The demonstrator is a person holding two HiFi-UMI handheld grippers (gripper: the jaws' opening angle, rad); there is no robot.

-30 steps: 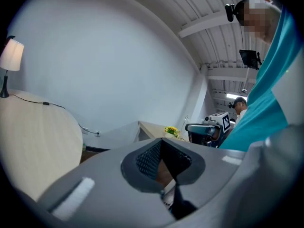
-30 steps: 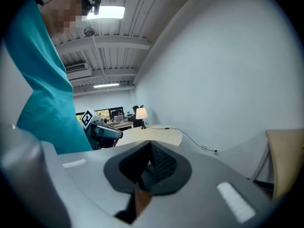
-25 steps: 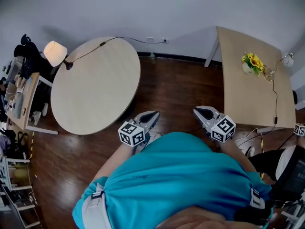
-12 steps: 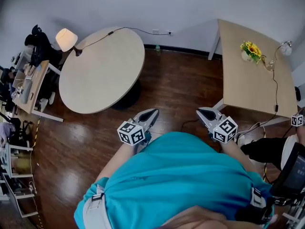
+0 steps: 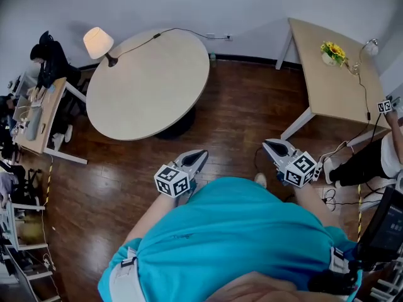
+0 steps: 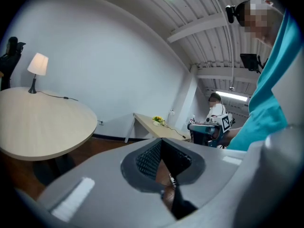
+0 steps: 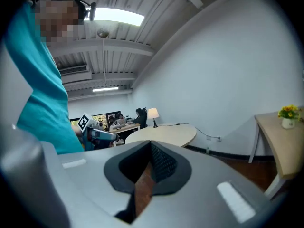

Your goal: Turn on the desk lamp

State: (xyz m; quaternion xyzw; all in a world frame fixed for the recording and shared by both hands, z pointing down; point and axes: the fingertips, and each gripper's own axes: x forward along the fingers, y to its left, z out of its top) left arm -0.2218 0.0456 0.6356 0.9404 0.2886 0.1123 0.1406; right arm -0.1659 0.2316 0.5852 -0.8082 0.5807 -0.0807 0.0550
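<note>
A table lamp point(image 5: 97, 43) with a cream shade stands at the far left edge of the round wooden table point(image 5: 151, 80); its cord runs to a wall socket. It also shows small in the left gripper view as lamp point(image 6: 38, 64) and in the right gripper view as lamp point(image 7: 152, 113). A second, slim desk lamp point(image 5: 368, 44) stands on the rectangular table point(image 5: 334, 90). My left gripper point(image 5: 200, 154) and right gripper point(image 5: 269, 145) are held close to my body over the wooden floor, far from both lamps. Both are shut with nothing in them.
A vase of yellow flowers point(image 5: 332, 51) sits near the slim lamp. A seated person point(image 5: 371, 162) with another marker cube point(image 5: 384, 106) is at the right edge. Cluttered desks point(image 5: 28, 118) and a seated person point(image 5: 50, 58) line the left. Cables point(image 5: 334, 194) lie on the floor.
The head view has shifted: the round table and its lamp have drifted right and away, and the rectangular table has moved up. Both grippers stay shut in front of my body.
</note>
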